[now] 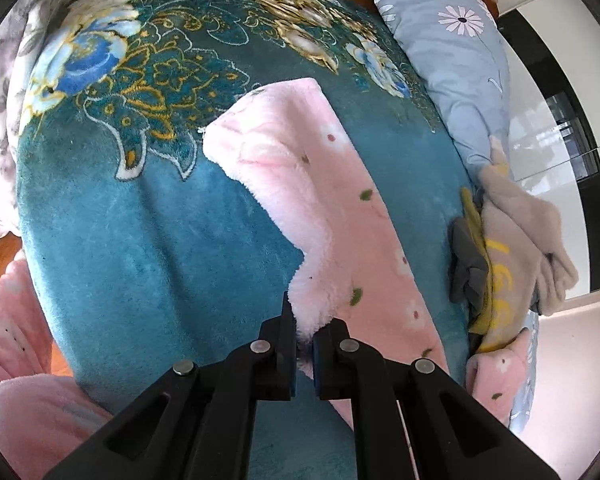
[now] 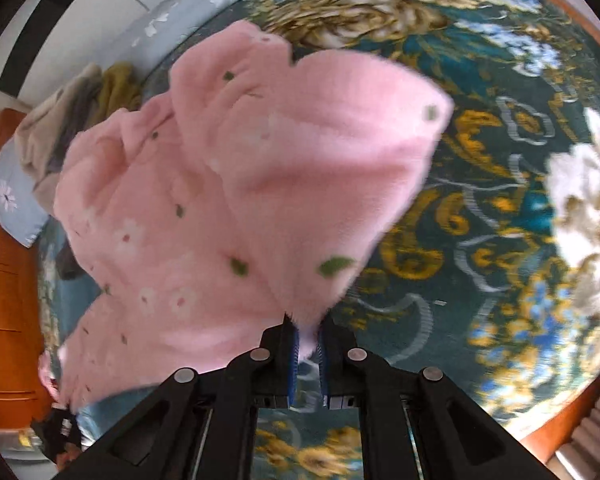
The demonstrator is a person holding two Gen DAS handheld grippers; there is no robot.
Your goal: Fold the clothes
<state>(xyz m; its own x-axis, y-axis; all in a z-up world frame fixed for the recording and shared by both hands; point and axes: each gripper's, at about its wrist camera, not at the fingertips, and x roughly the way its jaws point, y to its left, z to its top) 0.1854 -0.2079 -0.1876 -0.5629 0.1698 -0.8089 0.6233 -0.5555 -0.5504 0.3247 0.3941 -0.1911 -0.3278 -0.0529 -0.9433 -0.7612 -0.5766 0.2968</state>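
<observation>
Pinching a fluffy edge of the pink fleece garment (image 1: 324, 200), the left gripper (image 1: 305, 334) has its jaws nearly together, with pile bunched between the pads. From there the garment runs away across the teal floral blanket (image 1: 148, 216) as a long strip, its far end turned over to show a paler underside. Which part of the garment this is cannot be told.

The right gripper (image 2: 308, 338) is likewise clamped on a tuft of the same pink fleece garment (image 2: 236, 184), its jaws just drawn fully closed on the fabric. The cloth billows up in front of this camera and hides much of the blanket (image 2: 480, 216) behind it; the whole view is smeared by motion, so the print reads only as green flecks and pale flowers.

At the blanket's far side lies a heap of beige, grey and yellow clothes (image 1: 512, 240), partly cut off by the lens edge, next to a light blue daisy pillow (image 1: 452, 48). More pink fleece (image 1: 16, 360) shows at the lower left rim, too cropped to identify.
</observation>
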